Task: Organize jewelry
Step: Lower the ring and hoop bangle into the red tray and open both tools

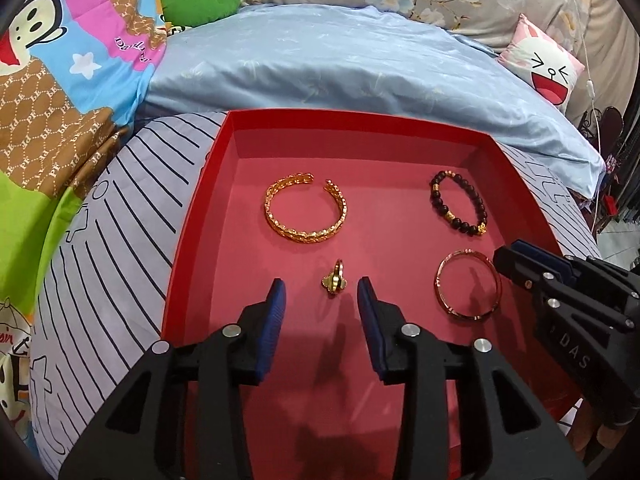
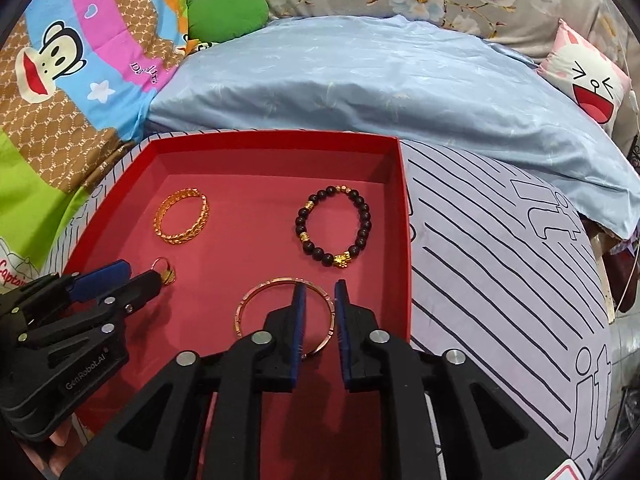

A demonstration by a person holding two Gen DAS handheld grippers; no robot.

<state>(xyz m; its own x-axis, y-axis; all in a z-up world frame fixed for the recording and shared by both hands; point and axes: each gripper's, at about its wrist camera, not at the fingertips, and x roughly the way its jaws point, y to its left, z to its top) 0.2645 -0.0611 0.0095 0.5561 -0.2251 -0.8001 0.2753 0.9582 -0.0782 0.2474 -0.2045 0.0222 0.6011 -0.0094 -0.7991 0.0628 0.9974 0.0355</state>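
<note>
A red tray [image 1: 200, 208] [image 2: 404, 216] lies on the bed and holds the jewelry. In it are a gold cuff bracelet [image 1: 306, 212] [image 2: 182, 216], a black bead bracelet [image 1: 458, 202] [image 2: 334, 226], a thin rose-gold bangle [image 1: 468, 284] [image 2: 256, 300] and a small gold ring [image 1: 334, 278] [image 2: 166, 274]. My left gripper [image 1: 322, 292] [image 2: 138, 272] is open, its fingers on either side of the ring. My right gripper [image 2: 320, 294] [image 1: 506, 254] is open, its fingers astride the right side of the bangle's rim.
The tray rests on a grey striped quilt [image 1: 104, 264] [image 2: 500, 264]. A light blue pillow [image 1: 340, 64] [image 2: 360, 80] lies behind it. A cartoon blanket [image 1: 60, 80] is at the left, a green cushion [image 2: 228, 12] and a pink face cushion [image 1: 548, 68] at the back.
</note>
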